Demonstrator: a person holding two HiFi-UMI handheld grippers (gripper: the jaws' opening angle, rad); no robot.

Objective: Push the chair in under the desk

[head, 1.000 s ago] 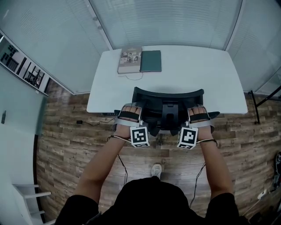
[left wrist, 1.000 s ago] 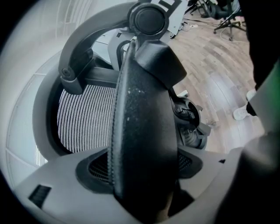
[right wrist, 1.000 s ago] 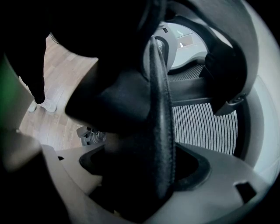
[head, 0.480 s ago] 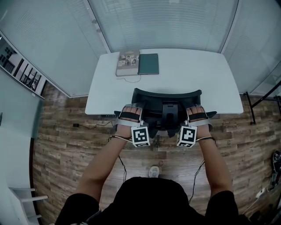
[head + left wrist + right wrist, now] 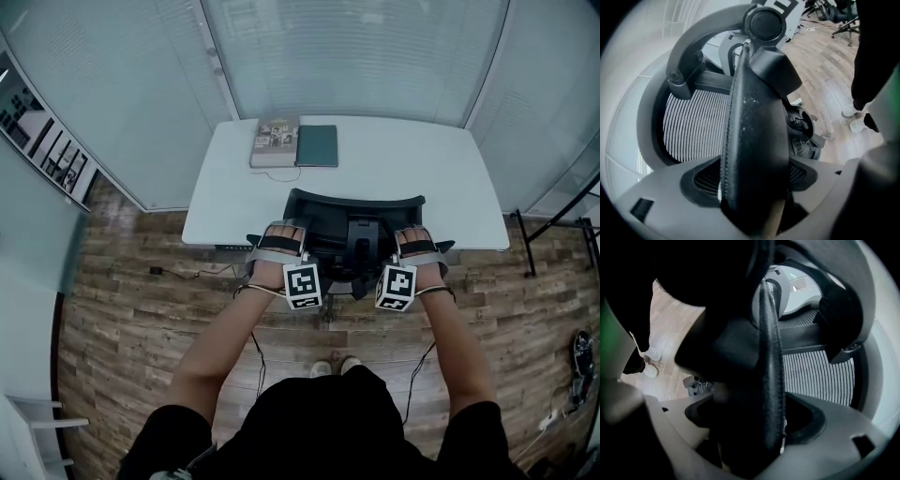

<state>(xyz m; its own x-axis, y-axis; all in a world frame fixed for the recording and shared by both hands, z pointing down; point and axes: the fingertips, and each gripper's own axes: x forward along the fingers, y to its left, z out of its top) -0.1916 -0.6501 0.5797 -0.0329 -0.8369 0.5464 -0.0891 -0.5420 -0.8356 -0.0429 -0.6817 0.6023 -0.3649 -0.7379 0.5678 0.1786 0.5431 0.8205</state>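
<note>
Chair: the chair (image 5: 352,211) stands with its backrest over the near edge of the desk (image 5: 403,159). I can't see the seat, so I judge it is under the top.
Change: against the desk the chair has barely shifted. Only my shoes (image 5: 336,367) have drawn together behind it, so I judge the push nearly finished.
Left grip: the left gripper (image 5: 274,234) is clamped on the left armrest (image 5: 754,131), just off the desk's near edge. The pad fills the jaws.
Right grip: the right gripper (image 5: 419,236) clamps the right armrest (image 5: 768,380) likewise.
Next: probably 2 releases.

The chair (image 5: 354,211) has a matt dark plastic frame, ribbed mesh back (image 5: 696,124) and grainy, leather-like armrest pad (image 5: 754,140). The table (image 5: 403,159) is smooth matt white; the floor (image 5: 141,309), grained wood.
</note>
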